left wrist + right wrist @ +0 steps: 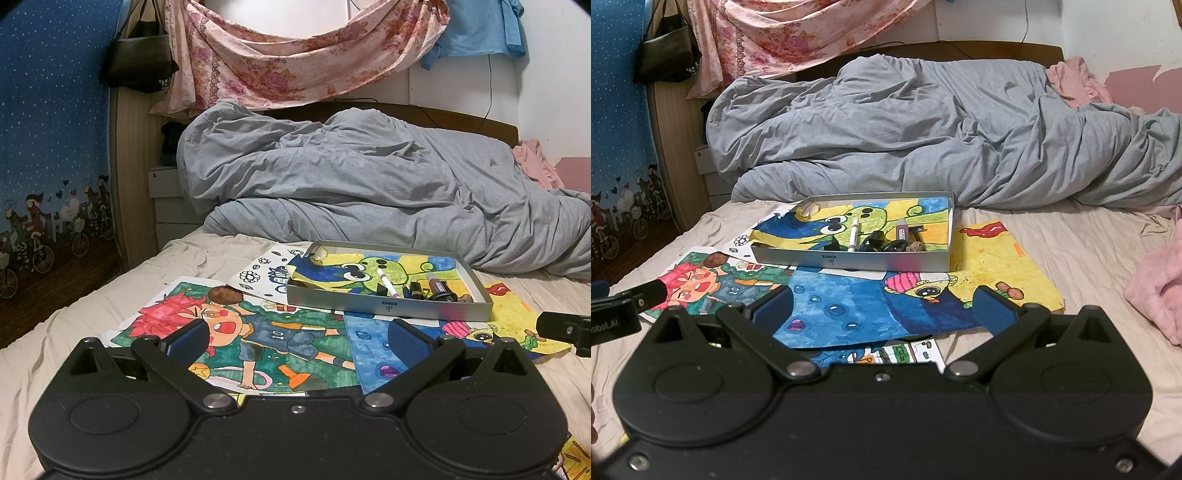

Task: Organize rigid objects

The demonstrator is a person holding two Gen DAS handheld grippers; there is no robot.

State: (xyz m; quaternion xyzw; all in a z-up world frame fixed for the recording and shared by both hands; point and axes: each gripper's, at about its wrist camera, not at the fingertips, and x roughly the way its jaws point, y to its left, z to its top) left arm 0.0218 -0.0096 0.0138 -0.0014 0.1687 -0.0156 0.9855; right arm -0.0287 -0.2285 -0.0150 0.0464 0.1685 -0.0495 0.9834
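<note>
1. The left tongs (297, 341) hang above the near part of the bed (66, 332), pads set wide apart with nothing between them.
2. The right tongs (882, 308) hang likewise over the bed's near edge, pads well apart and holding nothing.
3. Under the left tongs lies a drawing of a red-haired child in a blue shirt marked 10 (258, 332), flat on the beige sheet.
4. Under the right tongs lies a blue and yellow drawing with a pink-capped figure (886, 306), overlapping other sheets.
5. A shallow silver tin tray (849, 260) rests on these drawings, toward the middle of the bed, just before the quilt.
6. The tray is lined with a green frog drawing (864, 218), whose left edge curls over the tray's wall.
7. Inside the tray, along its near wall, sit the rigid objects: a white marker with a dark red tip (854, 234), lying lengthwise toward the near wall.
8. Just beside it are black items (875, 242) in a cluster; I cannot tell what each is.
9. A small dark red bottle with a label (902, 230) lies right of these, and a small brownish lump (916, 246) sits nearest the tray's right end.
10. A crumpled grey quilt (923, 129) fills the far side of the bed.
11. Pink cloth (1156, 288) lies at the bed's right edge.
</note>
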